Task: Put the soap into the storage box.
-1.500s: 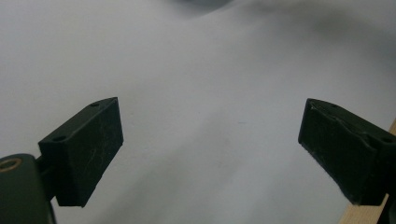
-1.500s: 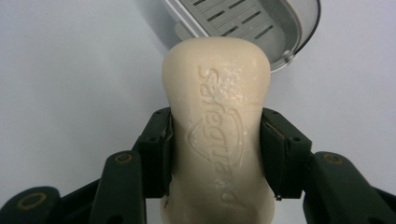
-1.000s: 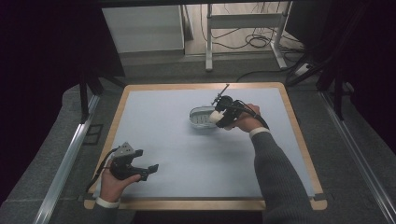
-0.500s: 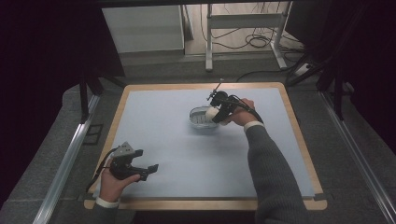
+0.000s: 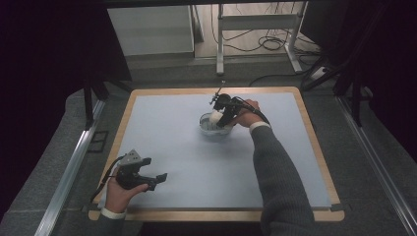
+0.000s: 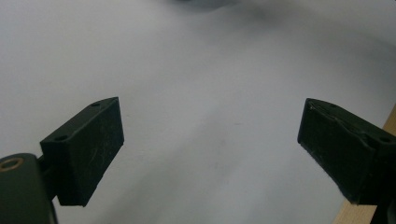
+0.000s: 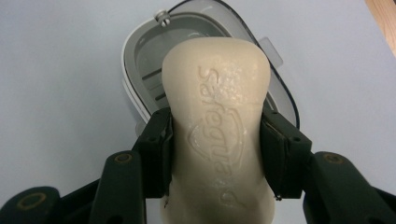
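Note:
A cream bar of soap (image 7: 217, 126) with embossed lettering sits between the two black jaws of my right gripper (image 7: 215, 135), which is shut on it. Just beyond and below the bar lies a white and grey soap dish (image 7: 144, 60). From above, the right gripper (image 5: 220, 114) holds the soap (image 5: 215, 117) over that soap dish (image 5: 212, 130) near the middle of the table, a little to the far side. My left gripper (image 5: 156, 179) rests at the near left, open. Its jaws (image 6: 210, 149) stand wide apart over bare mat.
A pale blue mat (image 5: 196, 157) covers the wooden table top (image 5: 305, 113). Dark padding and metal rails run along both sides. Beyond the far edge stand a white cabinet (image 5: 150, 29) and a metal frame with cables on the floor.
My right gripper has carried the soap a short way toward the far side and now hangs over the dish. The left gripper has kept still.

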`<state>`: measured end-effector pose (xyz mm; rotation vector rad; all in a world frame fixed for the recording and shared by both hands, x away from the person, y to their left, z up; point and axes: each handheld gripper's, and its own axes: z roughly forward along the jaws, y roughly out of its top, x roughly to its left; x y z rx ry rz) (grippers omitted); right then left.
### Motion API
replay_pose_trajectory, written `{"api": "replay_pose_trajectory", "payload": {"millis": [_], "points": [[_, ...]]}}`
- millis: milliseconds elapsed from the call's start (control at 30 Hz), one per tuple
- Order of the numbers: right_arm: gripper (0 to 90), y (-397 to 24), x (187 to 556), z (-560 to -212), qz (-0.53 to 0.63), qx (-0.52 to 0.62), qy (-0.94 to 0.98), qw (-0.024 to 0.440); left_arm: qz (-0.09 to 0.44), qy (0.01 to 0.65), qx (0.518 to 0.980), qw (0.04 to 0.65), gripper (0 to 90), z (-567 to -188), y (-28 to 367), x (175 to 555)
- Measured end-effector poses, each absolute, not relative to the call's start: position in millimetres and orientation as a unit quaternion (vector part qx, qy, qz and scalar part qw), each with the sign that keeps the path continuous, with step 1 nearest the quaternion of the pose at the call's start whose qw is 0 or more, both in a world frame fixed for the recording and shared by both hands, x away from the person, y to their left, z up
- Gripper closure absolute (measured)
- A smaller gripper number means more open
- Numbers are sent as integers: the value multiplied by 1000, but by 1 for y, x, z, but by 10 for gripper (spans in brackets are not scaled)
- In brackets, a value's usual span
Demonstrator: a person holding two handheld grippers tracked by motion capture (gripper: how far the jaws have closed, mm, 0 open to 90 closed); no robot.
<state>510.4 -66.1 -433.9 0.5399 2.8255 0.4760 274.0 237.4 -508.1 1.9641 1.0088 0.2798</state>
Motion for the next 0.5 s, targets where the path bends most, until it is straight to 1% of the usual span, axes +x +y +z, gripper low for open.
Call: {"api": "replay_pose_trajectory", "payload": {"millis": [500], "points": [[488, -54, 516, -446, 157, 158, 969, 103, 113, 406, 791, 443, 75, -508, 238, 274]]}}
